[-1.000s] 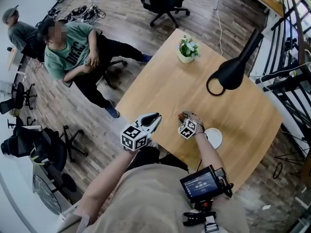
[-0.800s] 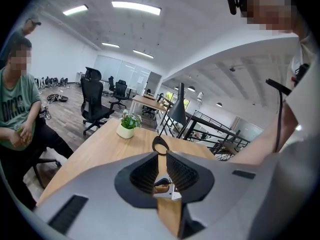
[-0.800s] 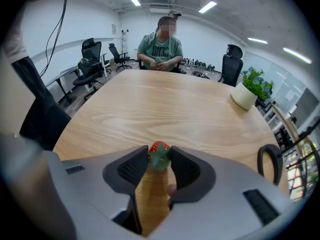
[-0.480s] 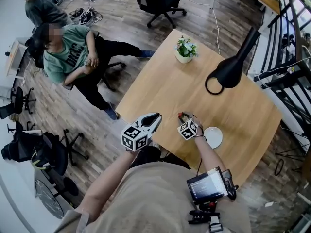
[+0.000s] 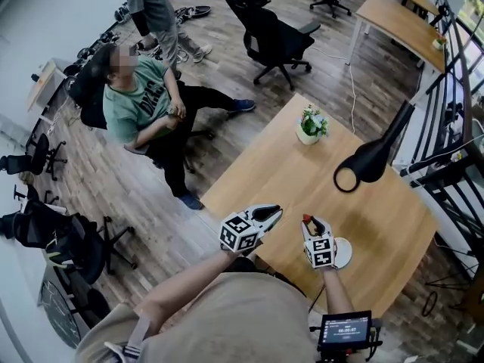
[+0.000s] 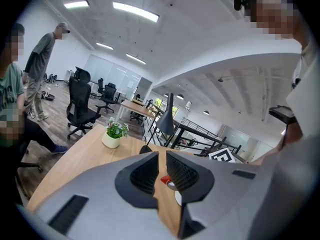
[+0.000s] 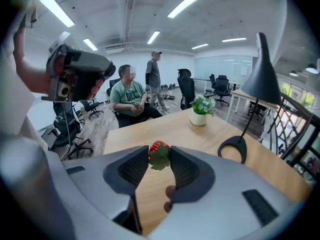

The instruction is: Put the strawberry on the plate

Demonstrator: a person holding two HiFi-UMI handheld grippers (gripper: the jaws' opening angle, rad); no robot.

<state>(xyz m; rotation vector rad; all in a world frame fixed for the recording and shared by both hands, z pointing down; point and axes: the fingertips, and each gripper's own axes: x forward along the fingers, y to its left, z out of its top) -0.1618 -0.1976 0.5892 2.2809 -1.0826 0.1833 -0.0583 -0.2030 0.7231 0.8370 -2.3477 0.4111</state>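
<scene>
My right gripper [image 5: 308, 223] is shut on a red strawberry [image 5: 306, 218] with green leaves and holds it over the wooden table [image 5: 276, 169]. In the right gripper view the strawberry [image 7: 158, 153] sits pinched between the jaws, clear of the tabletop. The small white plate [image 5: 345, 253] lies just right of that gripper, whose marker cube hides the plate's left part. My left gripper [image 5: 275, 213] hovers at the table's near edge, its jaws almost together and holding nothing. Through their narrow gap the left gripper view shows the strawberry [image 6: 164, 180] and the plate [image 6: 178, 198].
A black desk lamp [image 5: 370, 159] stands on the table's right side and a potted plant [image 5: 310, 125] at its far end. A seated person [image 5: 144, 104] is left of the table, another person [image 5: 155, 6] stands behind, and an office chair [image 5: 276, 40] is beyond.
The head view has swung up, so both grippers show lower in it. My right gripper, with the strawberry, now overlaps the plate's left edge. A standing person has walked nearer.
</scene>
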